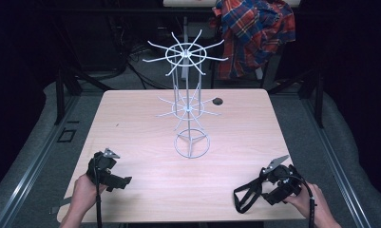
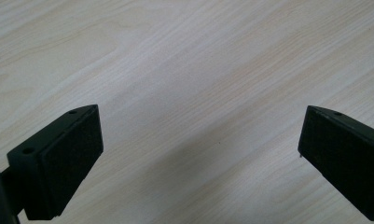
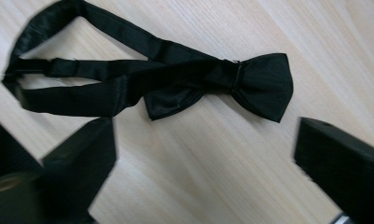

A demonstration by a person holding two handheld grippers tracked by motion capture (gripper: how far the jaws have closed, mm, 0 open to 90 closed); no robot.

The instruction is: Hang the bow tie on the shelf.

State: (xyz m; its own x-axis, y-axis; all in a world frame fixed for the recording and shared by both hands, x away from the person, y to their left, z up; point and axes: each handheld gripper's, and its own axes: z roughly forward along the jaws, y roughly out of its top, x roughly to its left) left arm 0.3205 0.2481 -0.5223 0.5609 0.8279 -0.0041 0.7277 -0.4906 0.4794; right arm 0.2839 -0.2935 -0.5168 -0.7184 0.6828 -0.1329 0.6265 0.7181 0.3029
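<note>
Both grippers, left gripper [image 2: 201, 154] and right gripper [image 3: 205, 158], are released; bow tie [image 3: 175, 84] lies near the worktop's [image 1: 145, 123] front-right corner.

Table [image 1: 131, 118] showing pale wood grain, light beige with faint pinkish tone. Wire rack [image 1: 188, 102] showing white. Bow tie [image 3: 175, 84] showing solid black with slight satin sheen, no pattern. Left gripper [image 2: 198, 154] showing matte black jaws. Right gripper [image 3: 203, 163] showing black too. Shirt [image 1: 252, 31] hanging behind table showing plaid in red, navy blue and white. Small spot [image 1: 218, 100] on far tabletop showing dark. Floor [image 1: 50, 114] showing grey.
</note>
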